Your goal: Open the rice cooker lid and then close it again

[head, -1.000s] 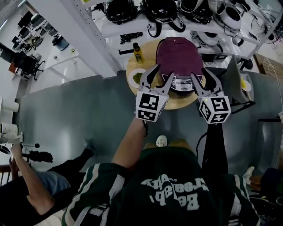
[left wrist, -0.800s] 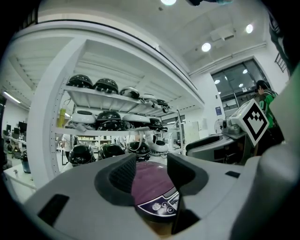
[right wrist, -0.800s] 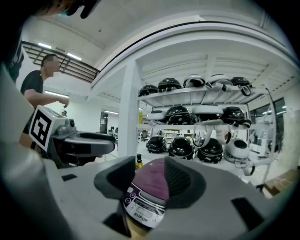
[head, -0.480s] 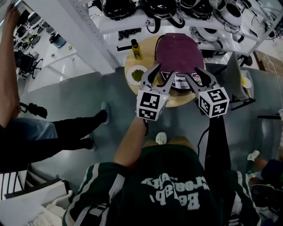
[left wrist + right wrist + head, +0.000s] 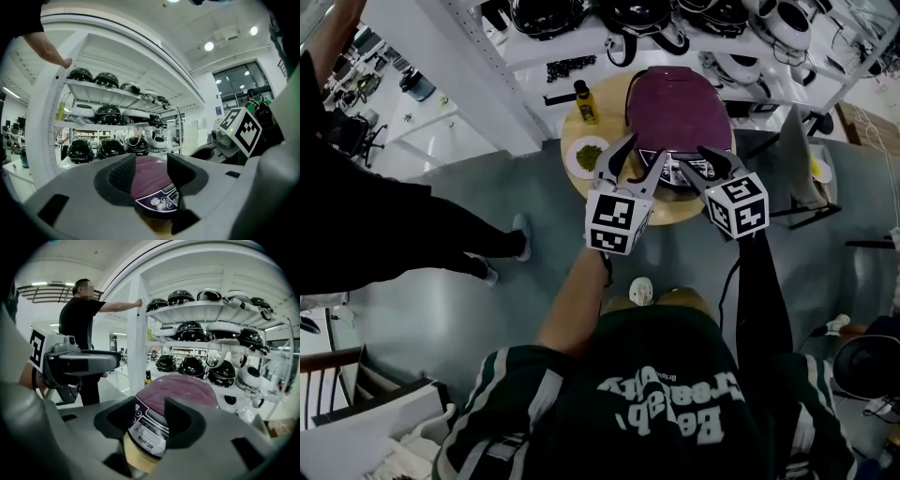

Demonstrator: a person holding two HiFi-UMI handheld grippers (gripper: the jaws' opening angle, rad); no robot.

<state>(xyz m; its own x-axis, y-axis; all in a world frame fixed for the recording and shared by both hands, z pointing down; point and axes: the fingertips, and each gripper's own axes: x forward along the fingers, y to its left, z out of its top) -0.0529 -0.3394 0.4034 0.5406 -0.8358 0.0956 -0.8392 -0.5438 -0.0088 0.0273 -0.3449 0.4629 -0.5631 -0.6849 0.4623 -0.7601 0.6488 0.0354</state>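
now the rice cooker [image 5: 680, 127] sits on the round table [image 5: 667, 210] at the person's twelve o'clock, its purple lid [image 5: 673, 94] shut. left claw [image 5: 636, 161] and right claw [image 5: 705, 161] hover at its six o'clock side, jaws apart and empty, probably lining up on the front release to lift the lid.

- Head view: bright, even indoor light. The white shelving [image 5: 469, 56] is nearly washed out, the grey floor [image 5: 441, 272] looks duller, and shadows are soft.
- Left gripper view: round ceiling lights [image 5: 209, 46] glare overhead. Fisheye distortion bends straight lines, and the corners are black.
- Right gripper view: the near fingers [image 5: 185, 423] are dark and soft-edged, while the helmets [image 5: 192, 366] behind look sharper.
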